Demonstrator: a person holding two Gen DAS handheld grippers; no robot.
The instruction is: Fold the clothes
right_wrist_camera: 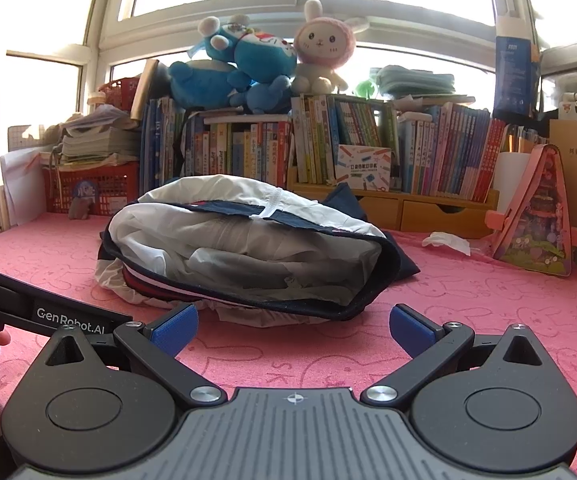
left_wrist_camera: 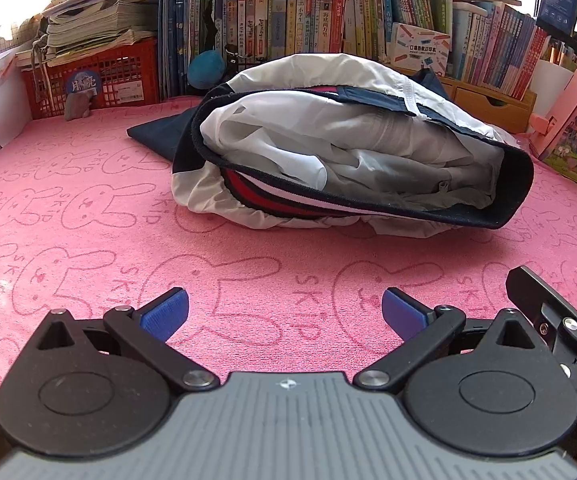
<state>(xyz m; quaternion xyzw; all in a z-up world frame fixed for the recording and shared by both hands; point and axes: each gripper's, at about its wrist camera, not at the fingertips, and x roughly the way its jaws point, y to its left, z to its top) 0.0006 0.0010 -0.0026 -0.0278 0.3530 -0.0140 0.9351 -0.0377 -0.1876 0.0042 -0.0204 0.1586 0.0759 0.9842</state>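
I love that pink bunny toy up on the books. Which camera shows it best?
The right wrist view: the pink bunny plush sits whole on top of the bookshelf, face toward the camera. The left wrist view cuts off above the books, so the bunny is out of frame.

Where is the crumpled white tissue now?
In the right wrist view the tissue lies on the pink towel at the right, between the jacket and the pink triangular case, in front of the wooden drawers.
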